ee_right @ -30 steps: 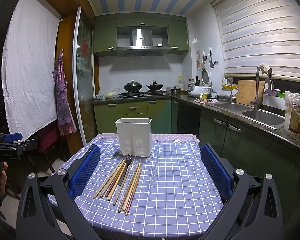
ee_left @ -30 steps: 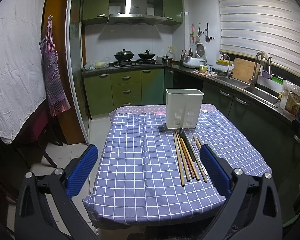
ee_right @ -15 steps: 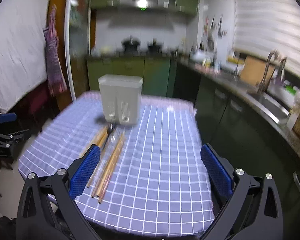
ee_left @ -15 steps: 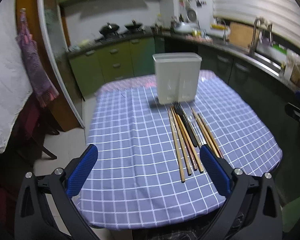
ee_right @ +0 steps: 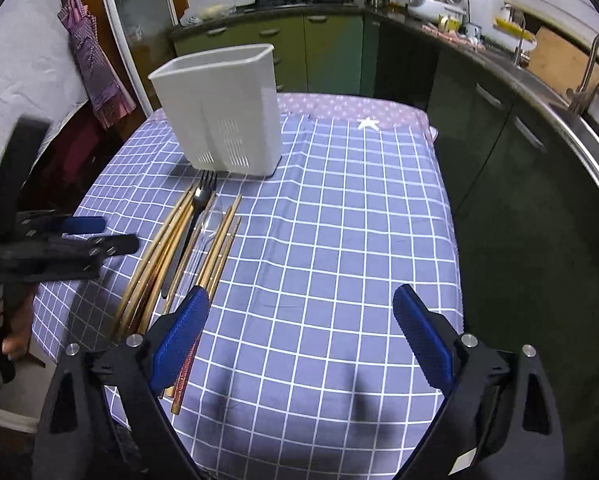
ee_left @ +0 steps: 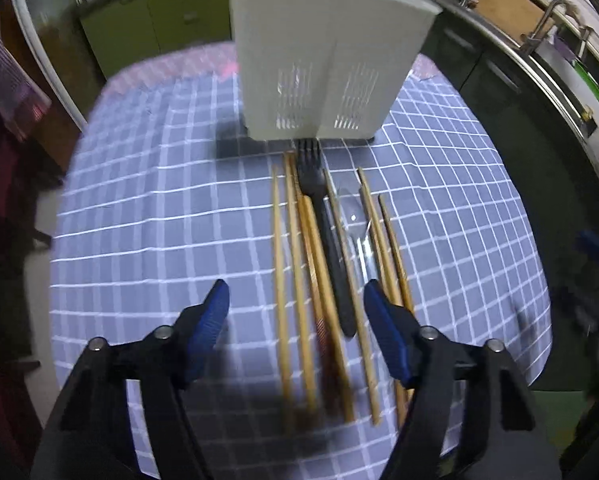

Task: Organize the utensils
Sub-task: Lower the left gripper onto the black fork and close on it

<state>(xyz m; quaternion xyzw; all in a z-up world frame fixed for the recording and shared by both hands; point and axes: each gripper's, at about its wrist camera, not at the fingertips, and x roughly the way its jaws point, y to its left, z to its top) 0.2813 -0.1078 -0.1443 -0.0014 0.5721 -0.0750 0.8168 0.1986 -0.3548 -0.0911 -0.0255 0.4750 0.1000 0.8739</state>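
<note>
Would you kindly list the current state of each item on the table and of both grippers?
Utensil holder: upright on the tablecloth, no utensils seen sticking out.
Chopsticks: lying loose in a row before the holder.
Black fork: flat among the chopsticks, tines toward the holder.
Clear spoon: flat beside the fork.
Left gripper: closing, above the chopsticks, gripping nothing.
Right gripper: closing slightly, nothing between.

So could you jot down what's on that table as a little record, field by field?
surface: table with a blue checked cloth
container: white utensil holder, upright, two slotted sections, looks empty
utensils: wooden chopsticks, black fork, clear plastic spoon, all lying side by side in front of the holder
left gripper: over the chopsticks, jaws closing, nothing gripped yet
right gripper: over bare cloth right of the utensils, jaws starting to close, nothing between them
</note>
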